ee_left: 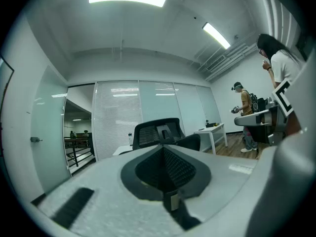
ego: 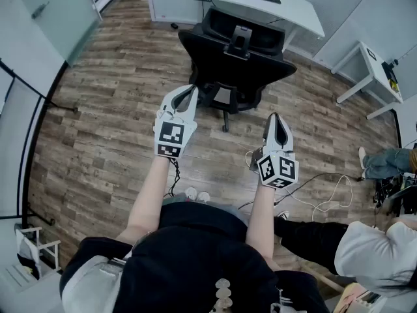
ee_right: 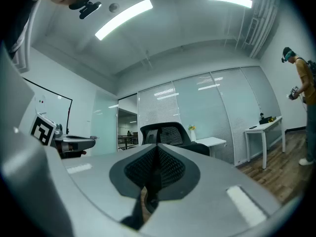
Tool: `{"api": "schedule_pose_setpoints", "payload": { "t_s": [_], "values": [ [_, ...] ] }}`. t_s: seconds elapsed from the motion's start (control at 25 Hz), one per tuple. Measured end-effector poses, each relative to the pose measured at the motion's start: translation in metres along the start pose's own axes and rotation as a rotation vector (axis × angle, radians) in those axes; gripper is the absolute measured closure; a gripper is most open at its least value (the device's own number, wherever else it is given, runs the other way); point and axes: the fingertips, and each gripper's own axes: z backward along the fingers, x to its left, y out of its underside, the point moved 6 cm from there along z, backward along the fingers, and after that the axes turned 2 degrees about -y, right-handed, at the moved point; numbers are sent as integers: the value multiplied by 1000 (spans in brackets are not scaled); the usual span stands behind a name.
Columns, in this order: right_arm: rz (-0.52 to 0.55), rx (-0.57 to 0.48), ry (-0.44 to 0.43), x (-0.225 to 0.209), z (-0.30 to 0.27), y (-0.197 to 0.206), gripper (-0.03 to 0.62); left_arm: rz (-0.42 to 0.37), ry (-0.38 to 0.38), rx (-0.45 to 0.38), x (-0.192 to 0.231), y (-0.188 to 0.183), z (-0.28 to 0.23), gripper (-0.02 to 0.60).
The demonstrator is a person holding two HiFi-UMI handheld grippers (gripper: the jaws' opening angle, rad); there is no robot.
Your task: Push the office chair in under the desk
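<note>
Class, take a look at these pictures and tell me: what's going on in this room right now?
A person holds a gripper in each hand and stands behind a black office chair, facing its backrest. The left gripper and right gripper are both shut and empty, held out toward the chair without touching it. The chair stands in front of the white desk and looks not yet pushed in under it. Other people are busy off to the side.

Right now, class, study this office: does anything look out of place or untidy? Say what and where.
The office chair stands pulled out from the white desk, not tucked under it. Loose cables also sprawl across the wooden floor just right of the right tool, a likely trip hazard.
</note>
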Motion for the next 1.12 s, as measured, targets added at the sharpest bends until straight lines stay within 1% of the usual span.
{"api": "schedule_pose_setpoints", "payload": {
  "t_s": [0.64,1.12],
  "values": [
    [-6,2,-2,5,0,0,585,-8,10,13,1,0,2,574],
    [19,14,-4,7,1,4,583,-6,19,27,-3,5,2,574]
  ]
}}
